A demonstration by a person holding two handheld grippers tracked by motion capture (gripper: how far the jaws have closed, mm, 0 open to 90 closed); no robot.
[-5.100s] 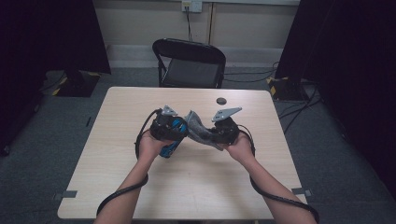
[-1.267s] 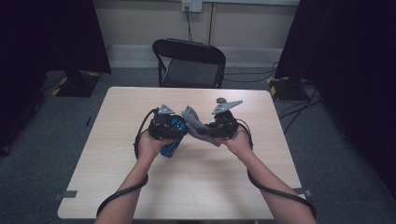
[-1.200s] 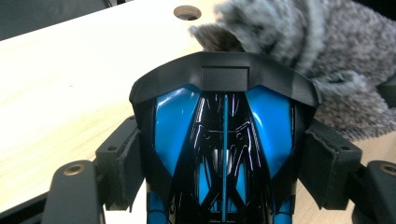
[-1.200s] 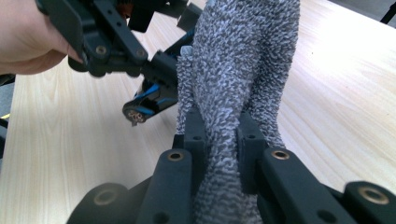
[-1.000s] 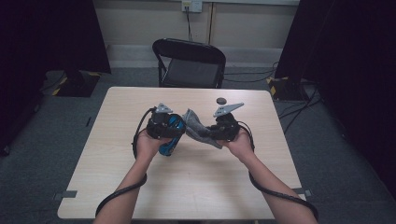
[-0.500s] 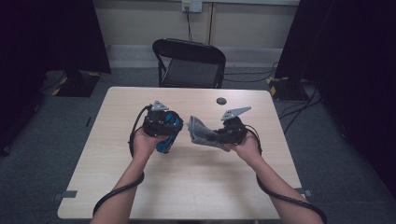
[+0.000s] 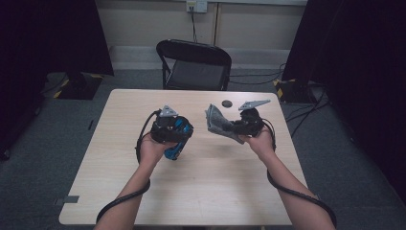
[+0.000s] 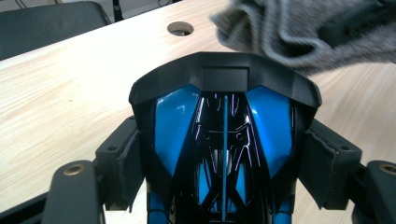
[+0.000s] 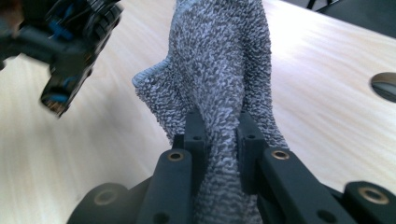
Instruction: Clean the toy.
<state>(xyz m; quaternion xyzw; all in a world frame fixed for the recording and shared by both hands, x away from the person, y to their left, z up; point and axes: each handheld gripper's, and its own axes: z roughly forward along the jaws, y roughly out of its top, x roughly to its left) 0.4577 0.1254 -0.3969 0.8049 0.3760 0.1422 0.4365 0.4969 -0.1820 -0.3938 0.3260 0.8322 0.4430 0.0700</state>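
The left gripper [image 8: 224,186] has its fingers clamped on a glossy blue-and-black toy car [image 8: 224,140], its length running near-to-far above the surface [image 7: 119,191]. The right gripper [image 9: 219,135] pinches a grey, nubbly cloth [image 9: 219,70], apart at right.

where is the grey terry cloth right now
In the high view the grey terry cloth is held above the table's right half, pinched in the right gripper, apart from the blue and black toy car in the left gripper.

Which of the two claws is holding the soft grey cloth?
The right claw, pinching the grey terry cloth; the left claw grips a shiny blue-and-black plastic object.
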